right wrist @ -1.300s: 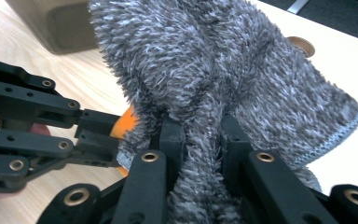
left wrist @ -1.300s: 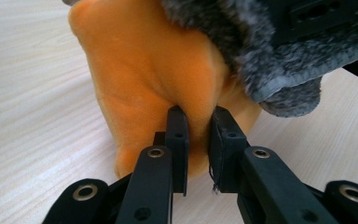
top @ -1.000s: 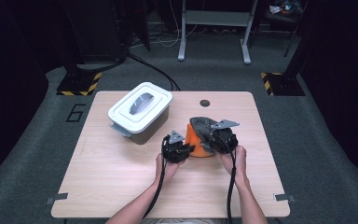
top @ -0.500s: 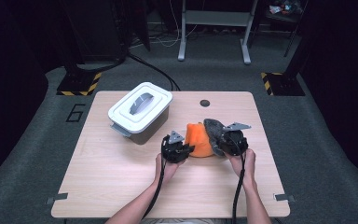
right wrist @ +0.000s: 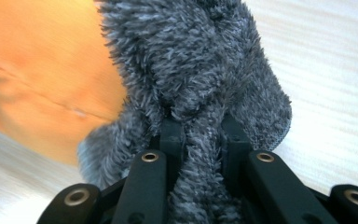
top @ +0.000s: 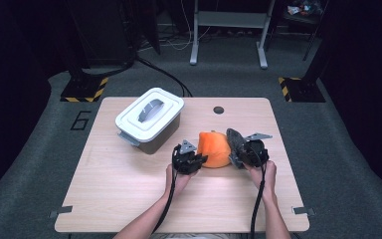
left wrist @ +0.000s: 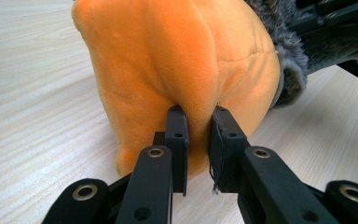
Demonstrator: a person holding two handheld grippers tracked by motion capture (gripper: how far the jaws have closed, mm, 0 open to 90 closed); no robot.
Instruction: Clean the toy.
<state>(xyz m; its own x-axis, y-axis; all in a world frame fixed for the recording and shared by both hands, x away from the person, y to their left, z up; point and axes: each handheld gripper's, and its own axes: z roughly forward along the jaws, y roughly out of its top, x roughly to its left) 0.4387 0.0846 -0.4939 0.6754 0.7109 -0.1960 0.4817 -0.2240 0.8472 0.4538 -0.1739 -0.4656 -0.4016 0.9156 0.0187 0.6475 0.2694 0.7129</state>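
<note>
Left gripper (left wrist: 196, 135) is clamped on the orange plush toy (top: 214, 148); right gripper (right wrist: 198, 140) pinches its grey fur trim (right wrist: 200, 70). Toy rests on the table (top: 129, 199), beside the lidded box (top: 149, 119); stowing appears outstanding.

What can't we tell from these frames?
- What the plush toy depicts: in the high view the hand-held grippers cover its sides; both gripper views cut it off.
- Contents of the lidded box: lid on.
- Orange side in the right gripper view: blurred.

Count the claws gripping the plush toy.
2. The left claw pinches a fold of the plush toy's orange side; the right claw is clamped on its grey furry part at the other side.
</note>
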